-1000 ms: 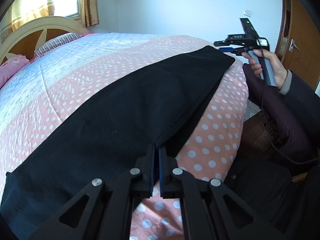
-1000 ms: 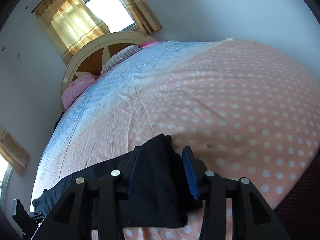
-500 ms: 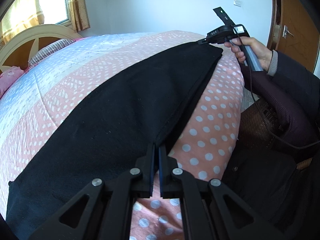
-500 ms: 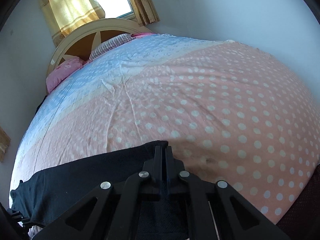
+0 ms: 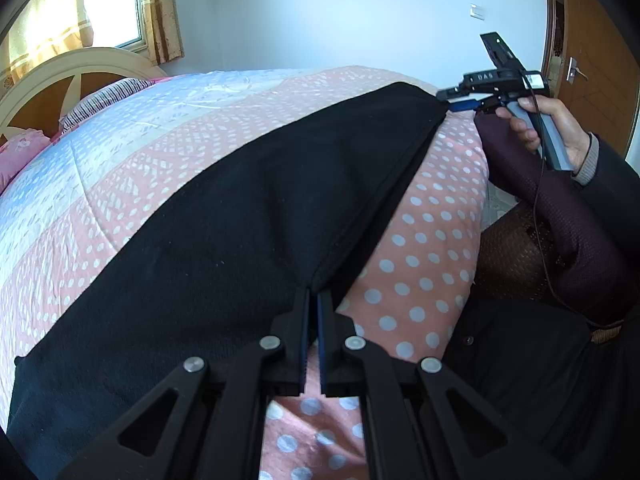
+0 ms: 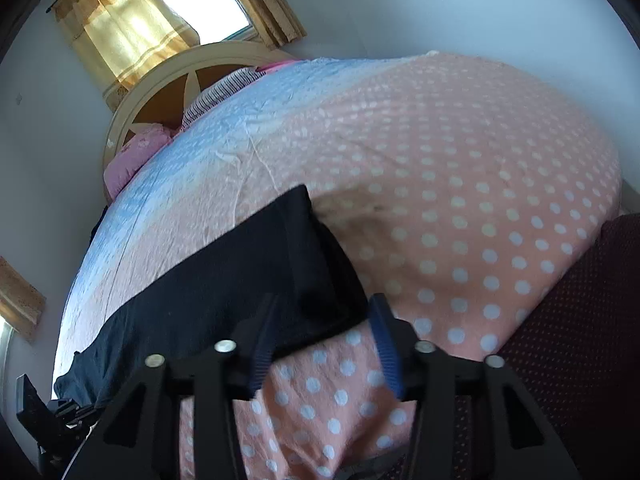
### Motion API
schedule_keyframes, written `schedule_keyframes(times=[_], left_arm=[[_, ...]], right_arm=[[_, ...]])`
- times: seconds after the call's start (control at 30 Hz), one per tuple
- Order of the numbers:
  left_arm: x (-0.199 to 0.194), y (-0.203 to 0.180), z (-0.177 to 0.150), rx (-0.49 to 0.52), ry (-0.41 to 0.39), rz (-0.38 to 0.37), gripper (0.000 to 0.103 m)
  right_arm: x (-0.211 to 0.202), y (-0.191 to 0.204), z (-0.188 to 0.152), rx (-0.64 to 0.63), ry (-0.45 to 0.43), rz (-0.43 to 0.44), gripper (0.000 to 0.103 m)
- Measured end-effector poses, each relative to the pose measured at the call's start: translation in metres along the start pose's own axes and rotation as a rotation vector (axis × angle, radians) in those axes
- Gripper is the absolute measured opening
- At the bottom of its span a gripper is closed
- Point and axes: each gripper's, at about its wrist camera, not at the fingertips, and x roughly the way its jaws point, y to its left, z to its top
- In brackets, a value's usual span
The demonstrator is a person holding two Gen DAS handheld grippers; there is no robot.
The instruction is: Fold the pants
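Black pants lie flat in a long strip across the pink dotted bedspread, near its front edge. My left gripper is shut on the near corner of the pants. My right gripper is open, its blue-padded fingers astride the other end of the pants without pinching it. In the left wrist view the right gripper sits at the far corner of the pants, held in a hand. The left gripper also shows in the right wrist view, at the far end.
The bed has a cream headboard and pillows at the far left. A curtained window is behind it. The person's dark-sleeved arm and body stand at the bed's right edge. A wooden door is at the right.
My right gripper was shut on the pants' end half a second ago and has now opened, letting the cloth go. My left gripper stays shut on its corner.
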Motion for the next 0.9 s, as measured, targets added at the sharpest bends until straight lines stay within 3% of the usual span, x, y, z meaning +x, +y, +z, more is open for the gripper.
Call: schedule_keyframes(times=[0.07,0.13,0.27,0.37,0.47,0.5,0.57,0.6,0.63,0.77,0.9], left_arm=[[0.000,-0.001,0.000,0.003,0.001,0.002,0.004],[-0.001,-0.002,0.001,0.004,0.000,0.005,0.004],[-0.004,-0.004,0.001,0.013,-0.001,-0.005,0.004],[-0.001,-0.010,0.000,0.035,0.002,-0.035,0.004],[0.007,-0.014,0.000,0.042,0.019,-0.003,0.004],[0.006,-0.011,0.000,0.021,0.012,-0.011,0.004],[-0.002,-0.006,0.001,-0.006,-0.009,-0.002,0.004],[-0.009,-0.003,0.001,-0.012,-0.023,0.011,0.004],[-0.015,0.000,-0.001,-0.019,-0.038,0.026,0.006],[-0.037,0.021,-0.011,-0.079,-0.072,0.078,0.021],[-0.028,0.040,-0.015,-0.151,-0.062,0.134,0.025]], right_arm=[[0.005,-0.002,-0.002,0.007,-0.002,-0.004,0.025],[0.005,-0.004,-0.001,0.019,-0.024,0.020,0.008],[-0.004,-0.003,0.002,0.013,-0.075,-0.001,0.006],[0.004,-0.009,0.001,0.026,-0.054,-0.021,0.006],[0.007,-0.006,-0.002,-0.007,-0.045,-0.035,0.007],[0.004,-0.006,-0.002,-0.002,-0.050,-0.038,0.008],[-0.004,-0.002,0.000,-0.007,-0.069,-0.063,0.021],[-0.011,0.004,0.000,-0.030,-0.094,-0.111,0.036],[-0.019,0.012,0.000,-0.058,-0.122,-0.138,0.041],[-0.035,0.056,-0.004,-0.168,-0.157,-0.101,0.044],[-0.016,0.135,-0.025,-0.347,-0.059,0.048,0.044]])
